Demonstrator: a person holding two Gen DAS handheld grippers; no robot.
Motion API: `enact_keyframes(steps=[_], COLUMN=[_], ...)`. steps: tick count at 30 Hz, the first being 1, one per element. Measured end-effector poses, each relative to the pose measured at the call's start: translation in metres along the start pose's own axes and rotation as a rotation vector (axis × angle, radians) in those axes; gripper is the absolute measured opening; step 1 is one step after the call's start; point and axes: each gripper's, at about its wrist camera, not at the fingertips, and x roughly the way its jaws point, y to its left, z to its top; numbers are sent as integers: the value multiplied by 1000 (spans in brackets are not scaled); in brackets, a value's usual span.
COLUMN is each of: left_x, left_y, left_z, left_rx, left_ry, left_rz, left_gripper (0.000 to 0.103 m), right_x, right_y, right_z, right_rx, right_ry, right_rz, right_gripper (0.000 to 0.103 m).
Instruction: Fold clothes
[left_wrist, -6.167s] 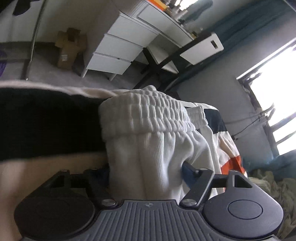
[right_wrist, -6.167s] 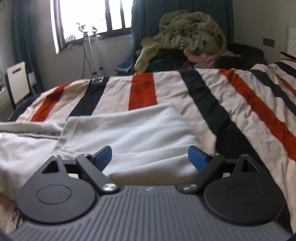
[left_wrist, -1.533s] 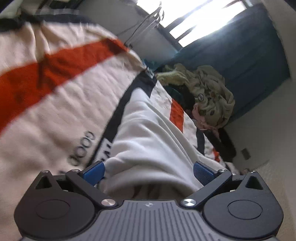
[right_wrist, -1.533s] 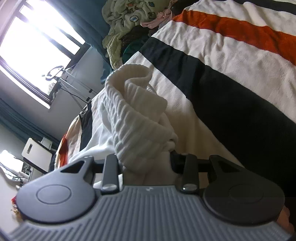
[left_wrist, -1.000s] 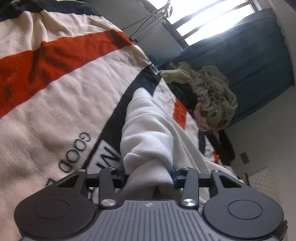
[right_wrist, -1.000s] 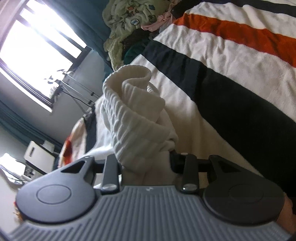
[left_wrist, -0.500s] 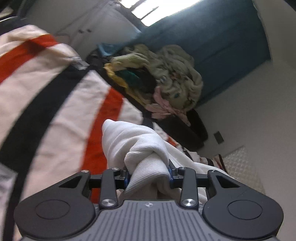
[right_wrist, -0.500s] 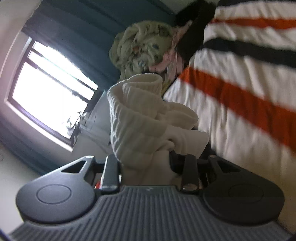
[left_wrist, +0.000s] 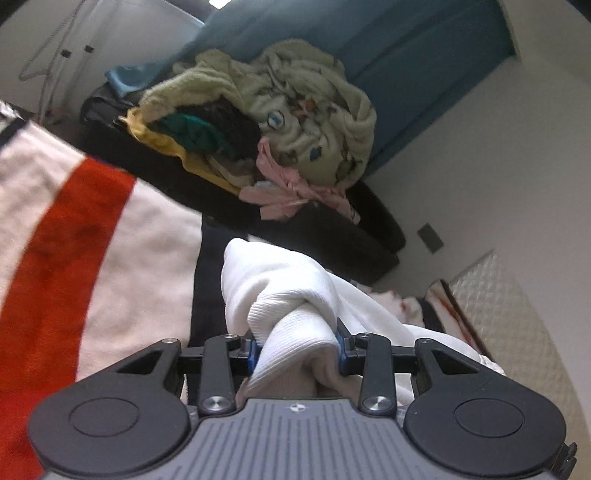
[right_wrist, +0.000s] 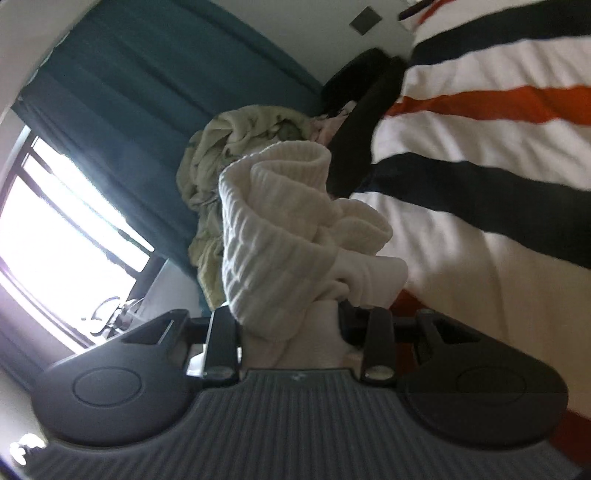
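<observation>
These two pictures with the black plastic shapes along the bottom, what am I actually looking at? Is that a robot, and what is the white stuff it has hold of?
No robot here: a person holds a two-finger clamp in each hand, and each clamp carries a wide-angle camera looking forward along its fingers. The black shapes along the bottom are the clamp itself.

One picture comes from the left gripper. It is closed on a bunched part of a white garment.

The other comes from the right gripper, closed on a ribbed part of white cloth, probably the same garment, though neither view shows it whole.

Underneath lies a striped blanket in cream, black and orange. Behind it sits a pile of clothes before a teal curtain, with a bright window beside it.
</observation>
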Motion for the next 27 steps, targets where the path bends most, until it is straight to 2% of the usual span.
enact_keyframes(steps=[4, 7, 9, 12, 14, 18, 21, 24, 27], left_x=[19, 17, 16, 13, 4, -26, -59, -98, -140], left_y=[47, 62, 67, 74, 68, 49, 26, -6, -45], left_z=[-39, -58, -67, -80, -77, -65, -55, -46, -40], left_rx=[-20, 55, 115, 203, 222, 248, 299, 360, 417], left_ry=[34, 34, 34, 33, 27, 13, 6, -29, -59], left_rz=[-15, -1, 9, 25, 58, 108, 140, 150, 149], left_gripper=[43, 48, 52, 60, 66, 67, 67, 70, 74], right_x=[-4, -15, -17, -18, -19, -32, -59, -85, -119], right_y=[-44, -73, -93, -107, -102, -86, -62, -30, 11], right_z=[-42, -78, -94, -102, -95, -79, -70, -58, -45], right_rx=[15, 33, 69, 97, 114, 155, 92, -7, -102], right_ry=[-18, -20, -1, 14, 48, 128, 132, 121, 101], right_rz=[-8, -46, -62, -42, -69, -184, -245, -228, -176], right_gripper=[38, 40, 47, 47, 50, 55, 55, 55, 55])
